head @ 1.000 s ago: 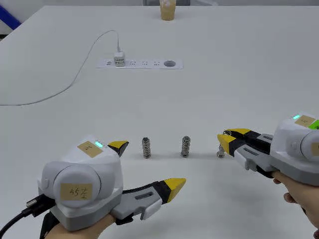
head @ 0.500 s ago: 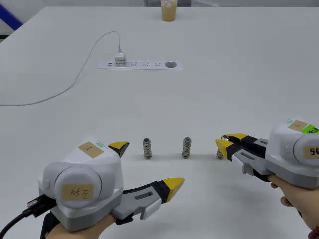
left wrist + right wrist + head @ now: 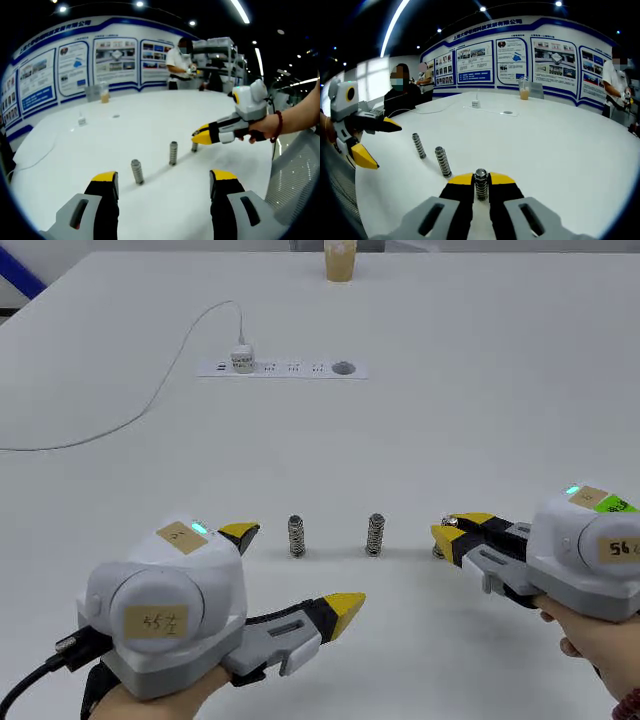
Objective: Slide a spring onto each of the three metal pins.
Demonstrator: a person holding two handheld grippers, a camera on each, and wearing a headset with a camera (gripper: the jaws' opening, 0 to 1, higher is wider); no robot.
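Right claw (image 3: 480, 178) pinches a spring (image 3: 480, 187) at lower centre; left claw (image 3: 163, 176) is spread wide. Two other springs (image 3: 296, 536) stand upright on the desk (image 3: 450, 420). At top centre, a cup (image 3: 339, 258) holds tan liquid.

White table (image 3: 480, 420), power strip (image 3: 283, 368) with plugged charger (image 3: 241, 358) and cable (image 3: 163, 380), drink cup (image 3: 339, 258) at far edge

A showroom-like lab hall, with blue-trimmed wall display boards (image 3: 520, 55), strip ceiling lights (image 3: 240, 10) and a long white table (image 3: 480, 420).
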